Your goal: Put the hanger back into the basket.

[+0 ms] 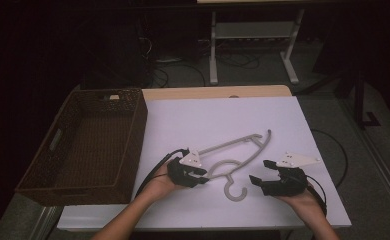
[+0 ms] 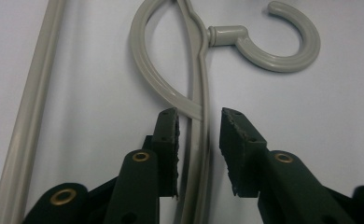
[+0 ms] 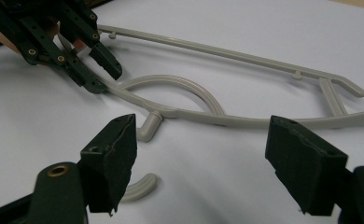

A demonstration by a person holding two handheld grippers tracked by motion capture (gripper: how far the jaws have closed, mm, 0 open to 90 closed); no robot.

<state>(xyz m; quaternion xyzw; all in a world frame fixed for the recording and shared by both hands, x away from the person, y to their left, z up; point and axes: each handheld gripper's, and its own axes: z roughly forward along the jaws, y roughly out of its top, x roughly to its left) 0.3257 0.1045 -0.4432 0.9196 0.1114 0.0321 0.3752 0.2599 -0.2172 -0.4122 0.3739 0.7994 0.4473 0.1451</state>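
Your left gripper (image 2: 199, 140) is straddling the grey hanger (image 1: 238, 155) at its shoulder arm, pads not yet pressing, while your right gripper (image 1: 261, 172) is hanging wide and released just right of the hook (image 1: 235, 192). The hanger is lying flat on the white counter (image 1: 193, 120), near its front, its long axis running from your left gripper up toward the far right, its hook curling toward you. A brown wicker basket (image 1: 133, 145) is sitting at the counter's left edge, with a dim room, floor cables and a white table frame (image 1: 214, 50) beyond.
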